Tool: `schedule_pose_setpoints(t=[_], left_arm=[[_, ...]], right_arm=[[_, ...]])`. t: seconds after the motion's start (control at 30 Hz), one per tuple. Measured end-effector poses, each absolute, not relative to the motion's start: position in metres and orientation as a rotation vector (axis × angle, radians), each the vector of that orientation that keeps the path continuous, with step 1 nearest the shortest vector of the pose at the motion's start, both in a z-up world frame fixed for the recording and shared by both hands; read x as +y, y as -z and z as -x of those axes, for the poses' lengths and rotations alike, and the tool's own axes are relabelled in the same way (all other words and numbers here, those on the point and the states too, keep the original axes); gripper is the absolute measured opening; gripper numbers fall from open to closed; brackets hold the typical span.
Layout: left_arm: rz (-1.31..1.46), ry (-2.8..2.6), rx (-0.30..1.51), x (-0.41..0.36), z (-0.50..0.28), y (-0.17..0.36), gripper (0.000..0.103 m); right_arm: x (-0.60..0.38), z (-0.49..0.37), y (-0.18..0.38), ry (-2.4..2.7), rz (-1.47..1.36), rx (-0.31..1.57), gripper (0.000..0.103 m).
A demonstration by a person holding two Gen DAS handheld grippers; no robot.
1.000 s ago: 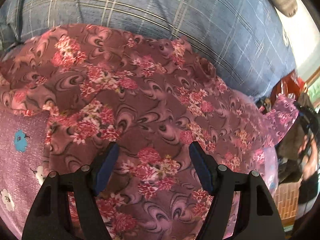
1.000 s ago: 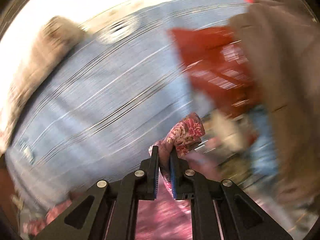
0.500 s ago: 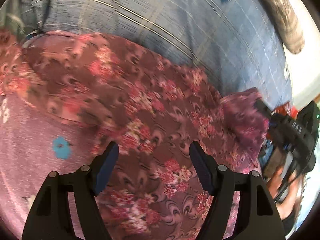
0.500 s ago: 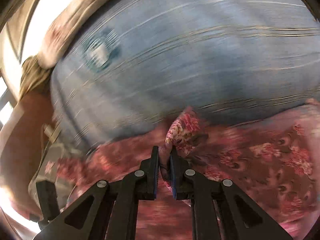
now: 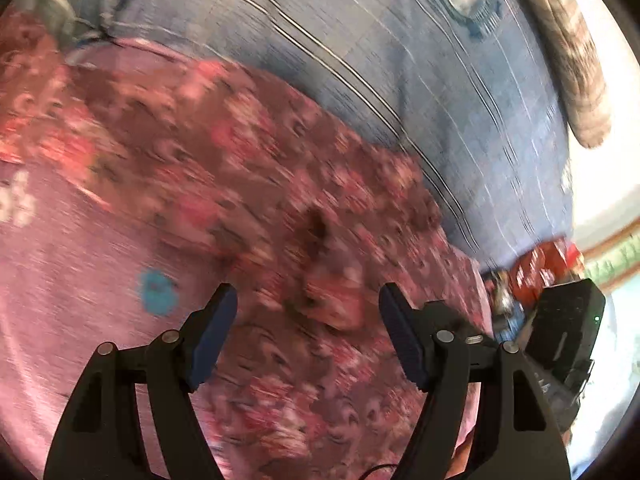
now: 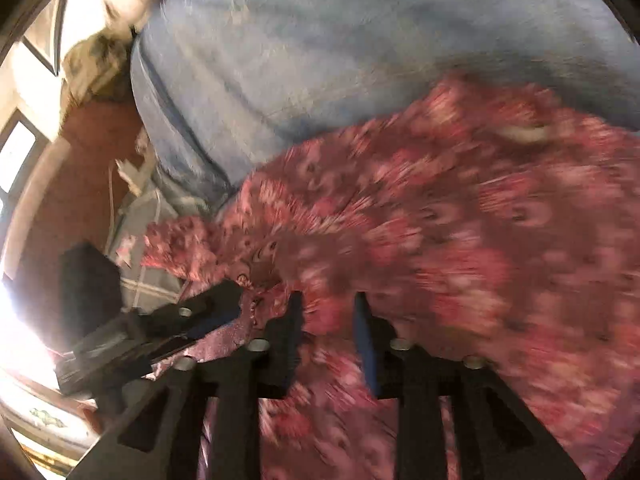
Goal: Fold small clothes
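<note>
A maroon garment with red and pink flowers [image 5: 256,184] lies spread on the blue checked bedding [image 5: 440,80]. My left gripper [image 5: 308,332] is open just above the garment, empty. My right gripper [image 6: 326,328] hovers over the same garment [image 6: 460,220], its jaws parted with cloth lying between and below them. The other gripper's fingers [image 6: 208,312] show at its left, over the garment's edge. Both views are blurred by motion.
A pink cloth with a blue flower print [image 5: 156,292] lies under the garment at the left. A beige rolled cushion [image 5: 568,52] lies at the far edge of the bedding. Red items [image 5: 540,268] sit beyond the bed's right side.
My right gripper swung over the garment and its jaws parted, letting go of the pinched fold. My left gripper stayed open and shifted across the garment toward its right edge.
</note>
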State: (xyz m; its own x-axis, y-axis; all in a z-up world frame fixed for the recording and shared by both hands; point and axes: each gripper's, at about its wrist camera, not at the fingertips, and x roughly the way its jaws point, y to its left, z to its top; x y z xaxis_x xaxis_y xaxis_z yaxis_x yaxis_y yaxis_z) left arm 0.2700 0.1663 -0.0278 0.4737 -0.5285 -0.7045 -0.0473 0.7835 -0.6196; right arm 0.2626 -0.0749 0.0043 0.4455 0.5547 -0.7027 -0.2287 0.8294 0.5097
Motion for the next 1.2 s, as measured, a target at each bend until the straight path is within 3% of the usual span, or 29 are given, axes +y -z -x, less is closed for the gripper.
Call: schedule_pose_setpoints(t=[0.07, 0.23, 0.27, 0.3, 0.33, 0.37, 0.57, 0.6, 0.63, 0.8, 0.97, 1.07, 1.13, 1.2], left_arm=[[0.602, 0.380, 1.083, 0.147, -0.272, 0.031, 0.084], [0.555, 0.424, 1.147, 0.107, -0.277, 0.047, 0.082], [0.561, 0.397, 1.113, 0.105, -0.277, 0.046, 0.076], [0.565, 0.371, 1.071, 0.105, -0.276, 0.044, 0.063], [0.561, 0.358, 1.048, 0.104, -0.276, 0.042, 0.022], [0.559, 0.352, 1.041, 0.105, -0.278, 0.041, 0.004], [0.611, 0.315, 0.993, 0.119, -0.286, 0.040, 0.004], [0.607, 0.309, 0.994, 0.119, -0.286, 0.040, 0.004], [0.605, 0.306, 0.995, 0.120, -0.286, 0.039, 0.004], [0.628, 0.301, 0.977, 0.133, -0.280, 0.030, 0.004], [0.548, 0.270, 1.135, 0.125, -0.284, 0.055, 0.008], [0.636, 0.281, 1.065, 0.149, -0.275, 0.037, 0.009], [0.686, 0.255, 0.970, 0.170, -0.269, 0.020, 0.016], [0.681, 0.228, 0.886, 0.181, -0.264, 0.008, 0.034]], right_arm=[[-0.113, -0.247, -0.015, -0.433, -0.377, 0.958, 0.048], [-0.209, -0.207, -0.013, -0.263, -0.474, 0.925, 0.048], [-0.231, -0.198, -0.009, -0.226, -0.517, 0.921, 0.048], [-0.245, -0.193, -0.005, -0.196, -0.549, 0.916, 0.048], [-0.262, -0.187, -0.001, -0.162, -0.587, 0.908, 0.048], [-0.281, -0.182, 0.003, -0.129, -0.635, 0.895, 0.048], [-0.342, -0.195, 0.032, -0.042, -0.916, 0.822, 0.047], [-0.345, -0.203, 0.039, -0.060, -0.969, 0.823, 0.032], [-0.346, -0.207, 0.041, -0.070, -0.989, 0.818, 0.007], [-0.336, -0.203, 0.006, -0.123, -0.894, 0.696, 0.008], [-0.339, -0.199, 0.043, -0.017, -0.837, 0.889, 0.010], [-0.344, -0.182, 0.033, -0.006, -0.881, 0.858, 0.016], [-0.339, -0.176, 0.016, -0.034, -0.836, 0.824, 0.016], [-0.323, -0.178, -0.007, -0.067, -0.745, 0.769, 0.020]])
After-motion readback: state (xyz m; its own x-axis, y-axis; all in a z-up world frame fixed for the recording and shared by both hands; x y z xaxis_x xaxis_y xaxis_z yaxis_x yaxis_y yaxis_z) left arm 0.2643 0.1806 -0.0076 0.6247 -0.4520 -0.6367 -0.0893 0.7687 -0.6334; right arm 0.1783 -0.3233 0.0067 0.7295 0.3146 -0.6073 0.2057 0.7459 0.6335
